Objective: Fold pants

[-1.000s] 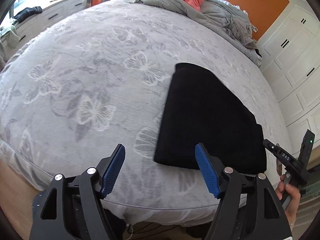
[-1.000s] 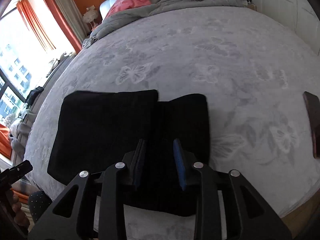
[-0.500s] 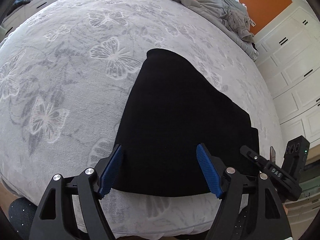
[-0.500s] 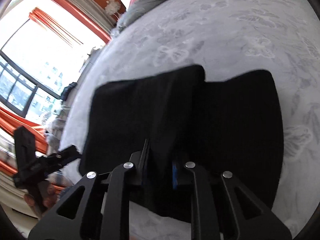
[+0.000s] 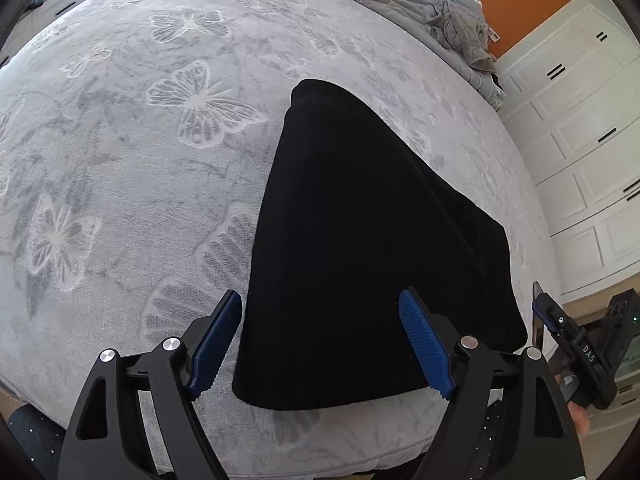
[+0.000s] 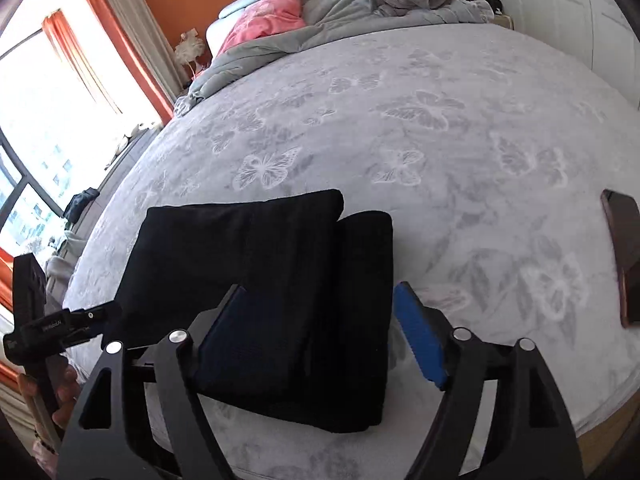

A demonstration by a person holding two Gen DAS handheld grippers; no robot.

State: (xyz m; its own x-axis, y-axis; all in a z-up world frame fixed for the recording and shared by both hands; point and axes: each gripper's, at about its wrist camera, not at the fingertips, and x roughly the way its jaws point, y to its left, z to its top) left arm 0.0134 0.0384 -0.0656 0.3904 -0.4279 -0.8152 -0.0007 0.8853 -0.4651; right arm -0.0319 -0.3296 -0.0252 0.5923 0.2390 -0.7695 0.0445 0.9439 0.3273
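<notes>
The black pants (image 5: 360,240) lie folded flat on the grey butterfly bedspread, near the bed's front edge. In the right wrist view the pants (image 6: 260,272) show as a folded stack with one layer overlapping another. My left gripper (image 5: 320,340) is open and empty, its blue pads hovering over the near edge of the pants. My right gripper (image 6: 316,332) is open and empty above the near right part of the pants. The right gripper shows at the right edge of the left wrist view (image 5: 576,344); the left gripper shows at the left edge of the right wrist view (image 6: 60,324).
A dark phone (image 6: 624,256) lies on the bedspread (image 6: 440,140) to the right. A crumpled grey duvet (image 6: 360,8) and pink pillow (image 6: 268,24) sit at the head of the bed. White cupboards (image 5: 580,140) stand to the right, a window (image 6: 40,120) to the left.
My right gripper has opened and let go of the pants fold it held. My left gripper has moved forward and to the right over the pants' near edge.
</notes>
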